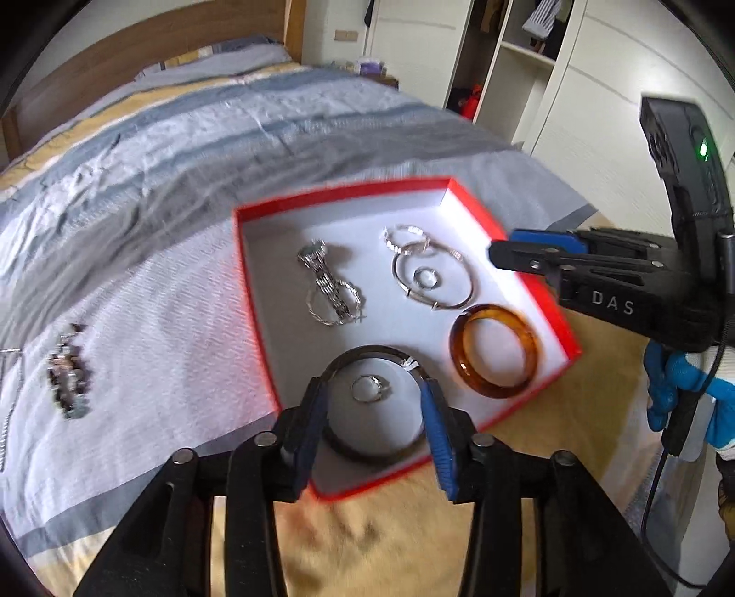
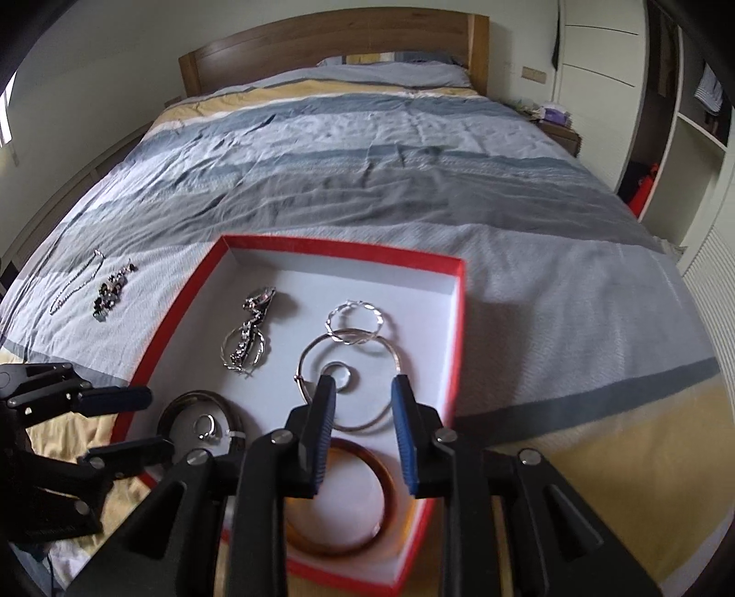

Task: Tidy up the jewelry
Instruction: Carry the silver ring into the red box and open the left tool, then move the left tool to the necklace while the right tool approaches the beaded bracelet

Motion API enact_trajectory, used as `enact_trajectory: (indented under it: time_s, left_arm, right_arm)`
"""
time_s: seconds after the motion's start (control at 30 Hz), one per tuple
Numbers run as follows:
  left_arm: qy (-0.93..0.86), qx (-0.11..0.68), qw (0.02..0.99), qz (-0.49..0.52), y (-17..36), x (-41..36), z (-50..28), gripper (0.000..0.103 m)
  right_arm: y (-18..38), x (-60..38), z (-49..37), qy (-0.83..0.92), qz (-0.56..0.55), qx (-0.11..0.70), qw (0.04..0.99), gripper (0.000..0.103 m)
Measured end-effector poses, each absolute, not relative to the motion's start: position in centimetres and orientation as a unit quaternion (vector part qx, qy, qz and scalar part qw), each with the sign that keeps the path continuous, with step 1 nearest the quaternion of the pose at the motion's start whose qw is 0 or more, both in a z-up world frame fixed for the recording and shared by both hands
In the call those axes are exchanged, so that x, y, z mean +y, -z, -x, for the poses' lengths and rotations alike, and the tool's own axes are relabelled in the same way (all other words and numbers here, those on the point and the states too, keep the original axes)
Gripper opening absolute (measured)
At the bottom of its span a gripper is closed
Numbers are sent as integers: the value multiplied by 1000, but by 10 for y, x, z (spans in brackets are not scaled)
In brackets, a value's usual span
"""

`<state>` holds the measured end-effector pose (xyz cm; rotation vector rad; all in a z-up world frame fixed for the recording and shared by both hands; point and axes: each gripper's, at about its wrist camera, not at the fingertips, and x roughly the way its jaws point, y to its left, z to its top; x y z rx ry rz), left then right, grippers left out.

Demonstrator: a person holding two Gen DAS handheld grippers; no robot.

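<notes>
Both grippers are hovering over the red box (image 1: pixel 510 243) on the bed (image 2: pixel 413 151), holding nothing: left gripper (image 1: pixel 372 404) part-open above the dark bangle (image 1: pixel 367 452), right gripper (image 2: pixel 363 390) slightly open above the amber bangle (image 2: pixel 340 546).

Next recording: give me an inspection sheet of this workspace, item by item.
Surface: striped bedspread.
Job's things: red box holds amber bangle, dark bangle ringing a small ring, silver hoops, watch; bead cluster and chain lie on the bedspread.
Clutter: nothing seen.
Grippers: left claw, right claw both open, empty.
Cables: black cable at right claw.
Surroundings: headboard, wardrobe.
</notes>
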<state>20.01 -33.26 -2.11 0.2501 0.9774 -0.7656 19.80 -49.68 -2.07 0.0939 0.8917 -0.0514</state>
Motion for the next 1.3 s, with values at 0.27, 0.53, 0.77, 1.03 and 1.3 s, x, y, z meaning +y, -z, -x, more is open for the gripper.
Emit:
enact_trajectory:
  time_s: [0.27, 0.53, 0.77, 1.03, 1.3]
  left_arm:
    - [324, 445, 830, -89, -14, -261, -173, 46]
    - [275, 440, 851, -76, -21, -178, -162, 59]
    - [212, 447, 868, -37, -10, -87, -173, 64]
    - [141, 453, 880, 6, 10, -9, -216, 79]
    - [116, 444, 889, 0, 25, 23, -271, 91]
  right_arm:
    - [-26, -468, -157, 24, -54, 398, 916, 29]
    - [-47, -398, -152, -21, -42, 383, 922, 30]
    - [-40, -331, -177, -73, -25, 394, 916, 30]
    - [-7, -269, -228, -120, -4, 426, 897, 34]
    - [33, -234, -280, -145, 1, 456, 878, 46]
